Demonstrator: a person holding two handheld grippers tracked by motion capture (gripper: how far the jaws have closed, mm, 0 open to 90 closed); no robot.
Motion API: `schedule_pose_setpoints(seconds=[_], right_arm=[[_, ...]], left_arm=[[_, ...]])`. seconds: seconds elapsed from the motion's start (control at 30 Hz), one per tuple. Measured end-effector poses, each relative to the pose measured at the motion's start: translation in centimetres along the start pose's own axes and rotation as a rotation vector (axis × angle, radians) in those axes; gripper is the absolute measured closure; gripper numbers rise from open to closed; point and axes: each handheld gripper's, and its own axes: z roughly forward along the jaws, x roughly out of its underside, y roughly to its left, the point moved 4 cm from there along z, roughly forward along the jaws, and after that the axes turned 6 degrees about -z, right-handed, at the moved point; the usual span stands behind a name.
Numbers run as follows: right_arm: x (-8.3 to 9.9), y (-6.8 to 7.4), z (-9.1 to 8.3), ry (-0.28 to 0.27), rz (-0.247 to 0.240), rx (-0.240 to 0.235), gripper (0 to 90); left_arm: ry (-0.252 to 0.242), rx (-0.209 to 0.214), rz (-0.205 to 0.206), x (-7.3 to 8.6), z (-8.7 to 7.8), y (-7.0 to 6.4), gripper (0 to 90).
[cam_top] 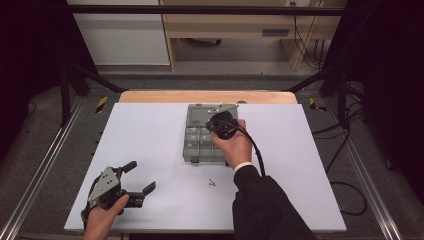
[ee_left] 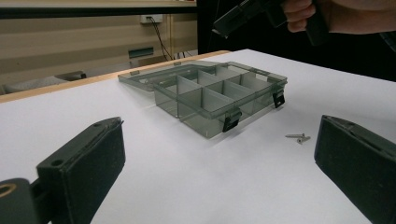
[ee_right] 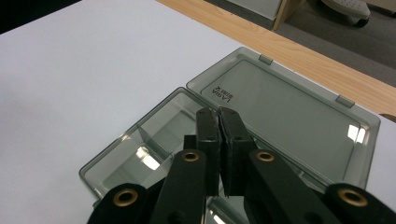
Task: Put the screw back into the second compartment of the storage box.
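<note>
A smoky grey compartment box [cam_top: 199, 145] lies open mid-table, its lid [cam_top: 202, 113] flat behind it toward the far edge. My right gripper [ee_right: 218, 115] hovers over the box's compartments near the hinge, jaws pressed together with nothing visible between them; from the high view it [cam_top: 221, 126] sits above the box's right side. My left gripper [cam_top: 140, 176] rests at the near left of the table, open and empty, facing the box [ee_left: 219, 95]. Two small screws [ee_left: 299, 137] lie on the white surface just in front of the box [cam_top: 212, 183].
The white tabletop [cam_top: 150, 145] has a wooden strip [cam_top: 207, 96] along its far edge. Metal frame rails run down both sides, and cables trail on the floor at the right [cam_top: 345, 195]. Wooden furniture [cam_top: 240, 25] stands beyond the table.
</note>
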Motion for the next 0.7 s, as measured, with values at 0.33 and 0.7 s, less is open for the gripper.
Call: schedule_pose_setpoints(seconds=[0.33, 0.7], right_arm=[[0.7, -1.0, 2.2, 0.029, 0.013, 0.02, 88.0], [1.4, -0.7, 4.1, 0.087, 0.012, 0.009, 87.9]], left_arm=[[-0.004, 0.007, 0.005, -0.2, -0.2, -0.2, 1.7], [-0.014, 0.003, 0.013, -0.6, -0.3, -0.1, 1.7]])
